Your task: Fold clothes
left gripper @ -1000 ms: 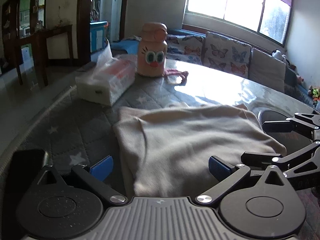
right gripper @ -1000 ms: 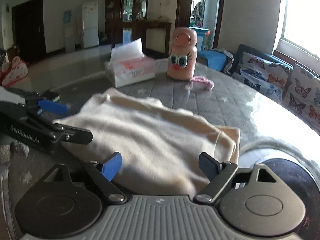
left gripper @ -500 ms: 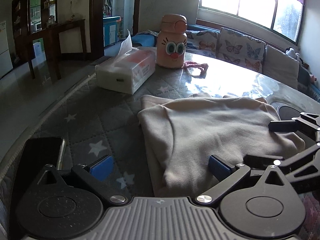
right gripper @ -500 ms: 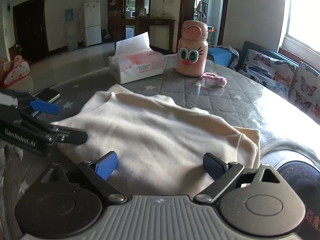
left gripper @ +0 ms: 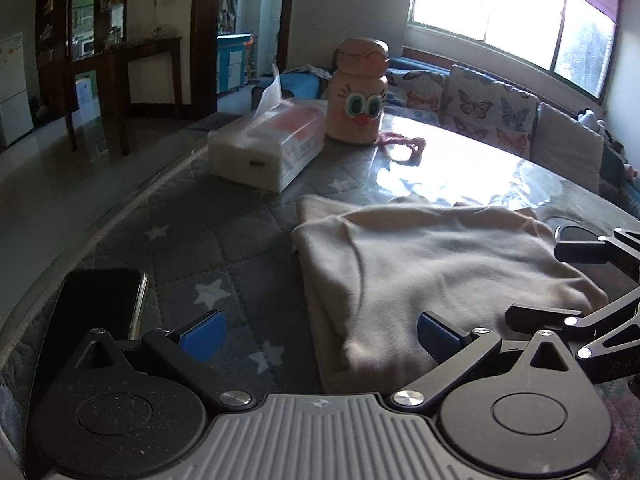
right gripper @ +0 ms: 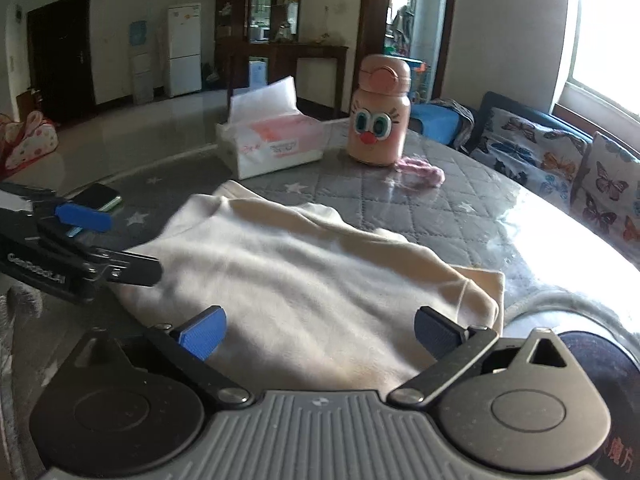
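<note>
A cream garment (left gripper: 440,264) lies folded into a thick rectangle on the grey star-quilted table cover (left gripper: 224,248). My left gripper (left gripper: 320,336) hovers open at its near left corner, with the garment's left edge running between the blue pads. My right gripper (right gripper: 320,334) is over the near right part of the garment (right gripper: 304,280). Its jaws are opening wide, the cloth lies below them and neither pad presses on it. Each gripper shows in the other's view: the right gripper (left gripper: 556,280) at the right edge, the left gripper (right gripper: 112,242) at the left.
Beyond the garment stand a white tissue pack (left gripper: 268,148) and a pink bottle with a cartoon face (left gripper: 358,100), beside a pink knitted band (left gripper: 400,144). A dark phone (left gripper: 100,304) lies near the table's left edge. A butterfly-cushioned sofa (left gripper: 492,112) runs behind.
The right jaws have spread wider over the garment. The left view has swung leftwards, so the garment sits further right in it and the phone shows fully.
</note>
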